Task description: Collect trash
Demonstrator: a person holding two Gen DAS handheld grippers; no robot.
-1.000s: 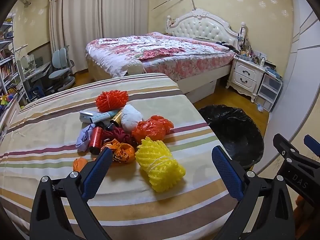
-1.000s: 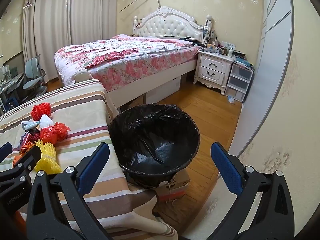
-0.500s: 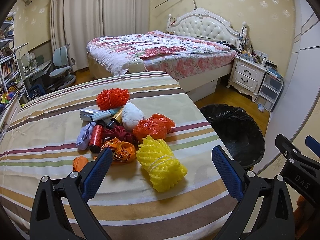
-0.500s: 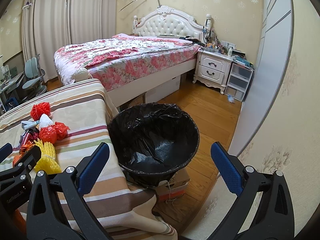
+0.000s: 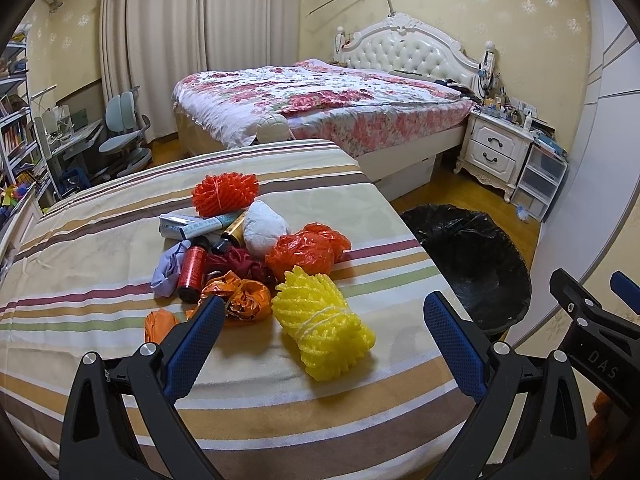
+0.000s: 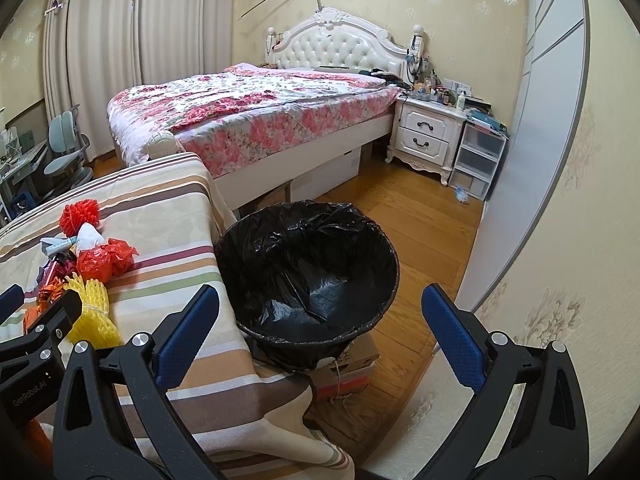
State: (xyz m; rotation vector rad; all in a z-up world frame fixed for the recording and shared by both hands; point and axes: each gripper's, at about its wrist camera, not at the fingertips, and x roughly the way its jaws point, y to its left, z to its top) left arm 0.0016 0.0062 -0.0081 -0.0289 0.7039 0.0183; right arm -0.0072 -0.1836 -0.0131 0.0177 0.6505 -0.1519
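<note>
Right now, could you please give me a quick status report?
Left gripper and right gripper open, empty. Trash pile untouched on striped tablecloth. Bin empty. Nothing in the way.

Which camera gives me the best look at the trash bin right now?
The right wrist view: the trash bin sits centred, its whole rim and black-lined inside visible, nothing in it that I can see. The left wrist view shows the bin only at the right edge, partly hidden by the striped table.

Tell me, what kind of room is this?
Most likely a home bedroom: a bed with a tufted white headboard, a nightstand beside it, and a desk chair by the curtains.
</note>
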